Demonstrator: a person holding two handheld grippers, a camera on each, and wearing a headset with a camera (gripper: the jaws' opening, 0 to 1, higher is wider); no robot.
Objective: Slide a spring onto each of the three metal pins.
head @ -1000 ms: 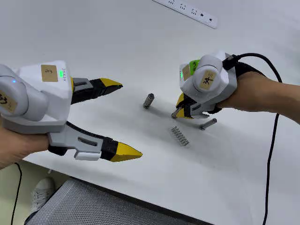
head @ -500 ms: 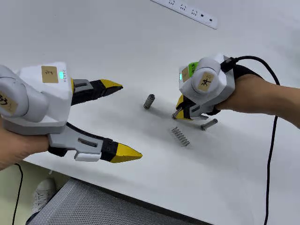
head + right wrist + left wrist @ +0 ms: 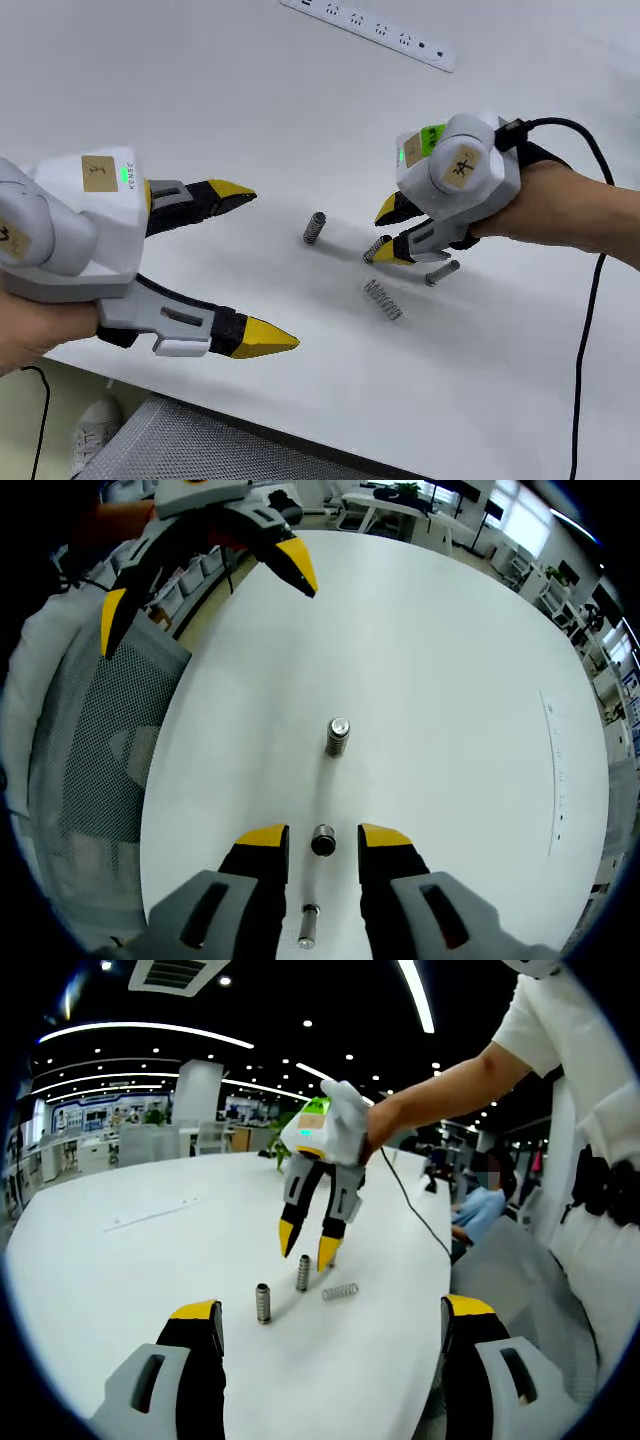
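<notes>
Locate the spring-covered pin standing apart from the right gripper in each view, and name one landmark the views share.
Head view: the sprung pin stands near centre, left of the right gripper.
Left gripper view: low and left of centre, below and left of the right gripper.
Right gripper view: at centre, straight ahead beyond the gripper's own jaws.
Shared landmark: the right gripper, yellow-tipped.

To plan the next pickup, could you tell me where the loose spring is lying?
In the head view, the loose spring lies flat on the table, just nearer the person than the right claw, with a pin lying to its right.
</notes>
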